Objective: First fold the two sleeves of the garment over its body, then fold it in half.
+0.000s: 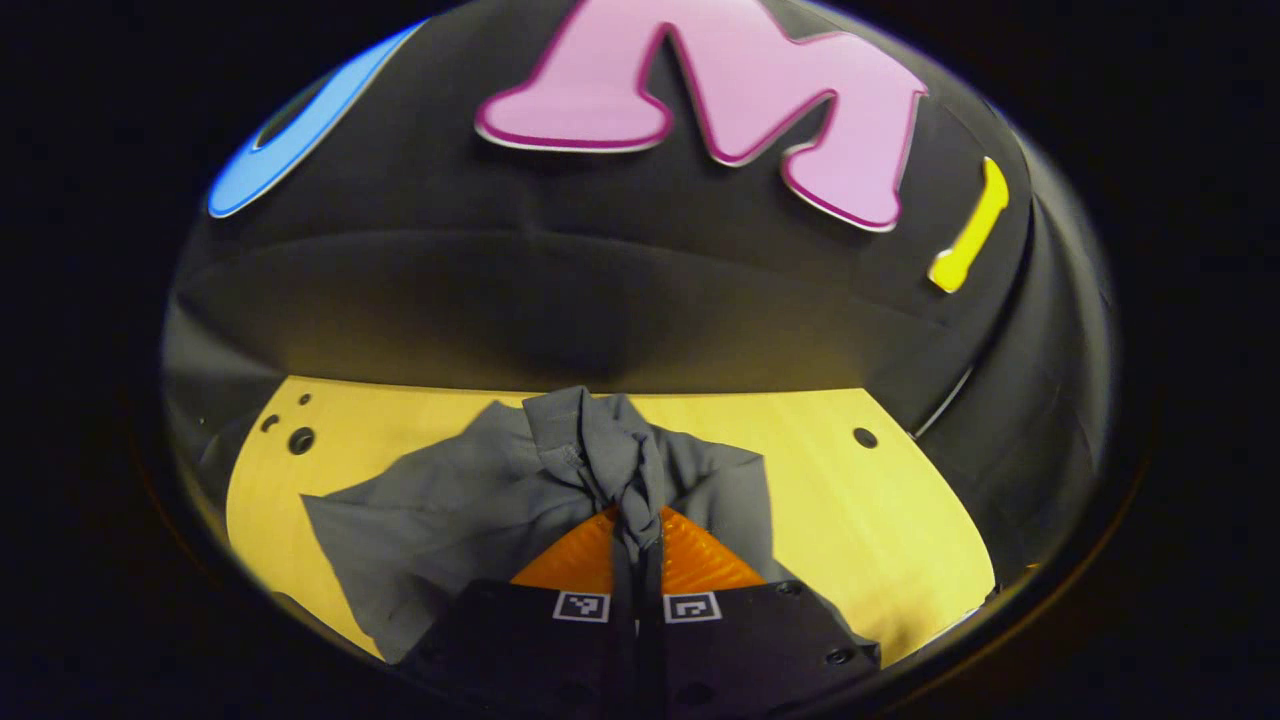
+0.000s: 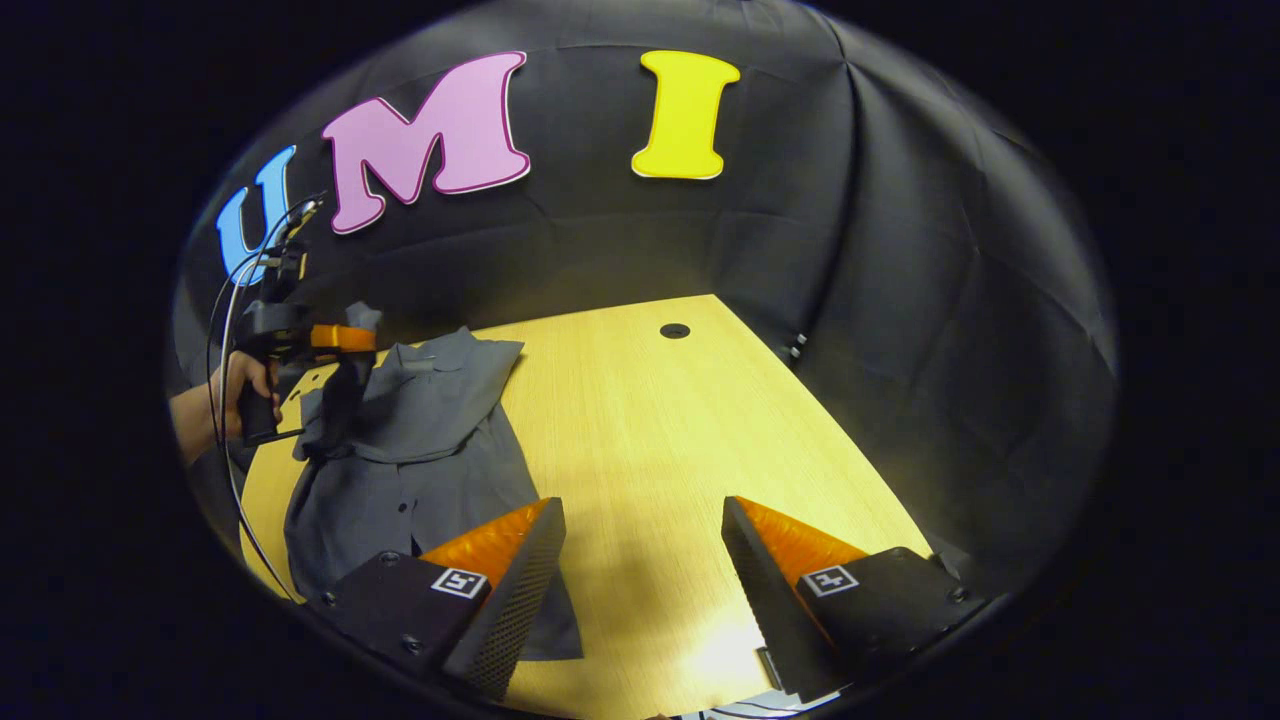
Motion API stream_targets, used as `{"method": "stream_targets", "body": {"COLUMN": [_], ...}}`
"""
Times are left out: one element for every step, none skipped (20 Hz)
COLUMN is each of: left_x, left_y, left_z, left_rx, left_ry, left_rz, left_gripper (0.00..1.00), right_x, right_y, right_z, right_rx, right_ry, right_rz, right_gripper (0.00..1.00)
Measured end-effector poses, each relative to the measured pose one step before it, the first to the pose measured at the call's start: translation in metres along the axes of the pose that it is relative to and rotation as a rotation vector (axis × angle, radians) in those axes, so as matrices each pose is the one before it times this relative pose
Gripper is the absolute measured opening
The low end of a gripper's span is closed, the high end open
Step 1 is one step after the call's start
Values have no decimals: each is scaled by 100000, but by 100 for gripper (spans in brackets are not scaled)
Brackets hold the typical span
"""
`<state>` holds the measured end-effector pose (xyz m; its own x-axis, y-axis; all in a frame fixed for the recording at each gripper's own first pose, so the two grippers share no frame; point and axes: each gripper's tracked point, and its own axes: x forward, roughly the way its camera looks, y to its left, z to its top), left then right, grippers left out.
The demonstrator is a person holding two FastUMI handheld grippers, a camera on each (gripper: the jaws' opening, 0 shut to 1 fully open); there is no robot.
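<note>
While pinched between the closed left tongs [image 1: 636, 560], grey garment [image 2: 410, 440] lies on the surface [image 2: 650, 430], long axis running toward the camera in the right gripper view. Right tongs [image 2: 640, 540] spread wide, holding nothing, just beside its near hem.

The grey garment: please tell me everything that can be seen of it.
The grey garment is a thin, woven-looking, wrinkled shirt with a collar and a front row of buttons. It lies spread on the yellow wooden table. The left tool is shut on a bunched sleeve, lifting it off the table.
</note>
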<state>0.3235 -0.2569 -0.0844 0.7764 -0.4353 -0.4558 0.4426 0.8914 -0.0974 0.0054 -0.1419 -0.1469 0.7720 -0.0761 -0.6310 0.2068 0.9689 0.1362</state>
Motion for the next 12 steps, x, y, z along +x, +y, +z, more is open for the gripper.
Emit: {"method": "stream_targets", "body": {"left_x": [467,548,677,489,467,567,347,286,215,-95,-351,-510], "left_y": [-1387,-1151,-787,-875,-793,-643,-93,79,3,-123,-177,-125], "left_z": [-357,-118,-217,-206,-443,-480,-438,-243,-261,46,180,354], "left_rx": [1836,2108,2022,1638,1471,1422,1756,1561,561,-13,-404,-575], "left_ry": [645,564,547,825,1386,1807,1790,1751,1102,-6,-1021,-1434], "left_rz": [-2864,-1604,-1040,-921,-1213,-641,1012,1084,446,-72,-782,-725], "left_gripper": [5,6,6,6,6,7,10,8,17,19,33,45], "right_x": [94,-35,39,80,67,39,123,91,25,51,65,16], "right_y": [90,159,149,147,212,202,152,228,236,203,204,236], "right_z": [-69,-70,-52,-141,-83,-94,-110,-30,88,14,40,-104], "right_rx": [-541,-257,-111,-61,-152,-239,40,171,167,29,-217,-233], "right_ry": [262,163,247,456,424,413,621,348,102,-144,-5,163], "right_rz": [340,427,275,362,434,492,431,539,414,478,458,628], "right_gripper": [98,98,98,98,98,98,98,98,98,98,98,98]}}
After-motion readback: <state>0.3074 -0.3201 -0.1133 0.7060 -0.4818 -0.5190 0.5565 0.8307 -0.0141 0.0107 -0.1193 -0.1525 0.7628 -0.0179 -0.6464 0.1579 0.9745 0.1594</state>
